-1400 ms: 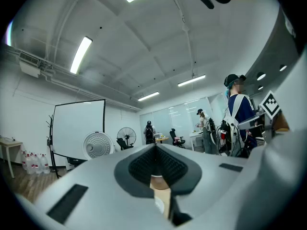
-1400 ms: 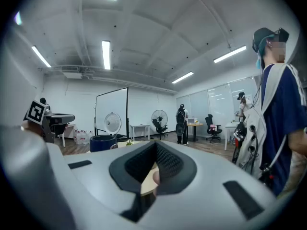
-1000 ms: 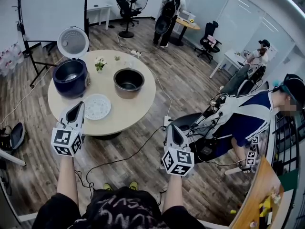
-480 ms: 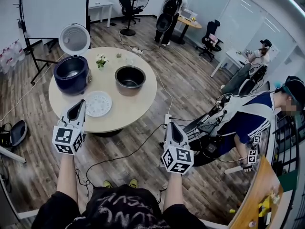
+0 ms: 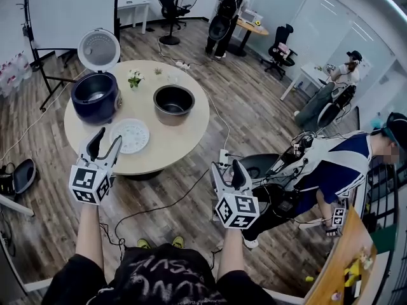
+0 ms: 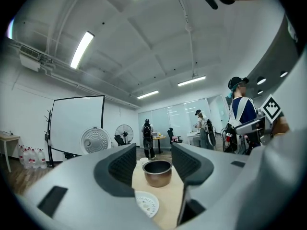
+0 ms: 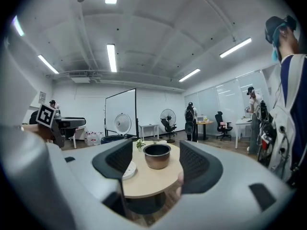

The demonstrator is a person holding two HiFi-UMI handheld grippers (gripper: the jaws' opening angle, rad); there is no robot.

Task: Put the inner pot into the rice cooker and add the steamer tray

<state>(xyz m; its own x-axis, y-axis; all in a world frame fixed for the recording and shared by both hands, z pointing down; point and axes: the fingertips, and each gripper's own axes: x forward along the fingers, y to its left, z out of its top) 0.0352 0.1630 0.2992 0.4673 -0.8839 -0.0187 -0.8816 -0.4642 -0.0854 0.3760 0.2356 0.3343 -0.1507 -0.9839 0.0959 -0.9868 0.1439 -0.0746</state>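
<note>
- L gripper (image 5: pixel 108 138) & R gripper (image 5: pixel 226 168): jaws just opened, now apart, nothing btwn them.
- Inner pot (image 5: pixel 173 102), steamer tray (image 5: pixel 130 136), lid-up rice cooker (image 5: pixel 94 94) sit apart on table (image 5: pixel 184 138).

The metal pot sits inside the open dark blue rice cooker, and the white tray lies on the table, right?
No: the head view shows the metal pot on the round wooden table, apart from the open dark blue rice cooker. The white tray lies there too.

Bare tabletop (image 5: pixel 139 104) between inner pot (image 5: pixel 173 105), rice cooker (image 5: pixel 94 96)
</note>
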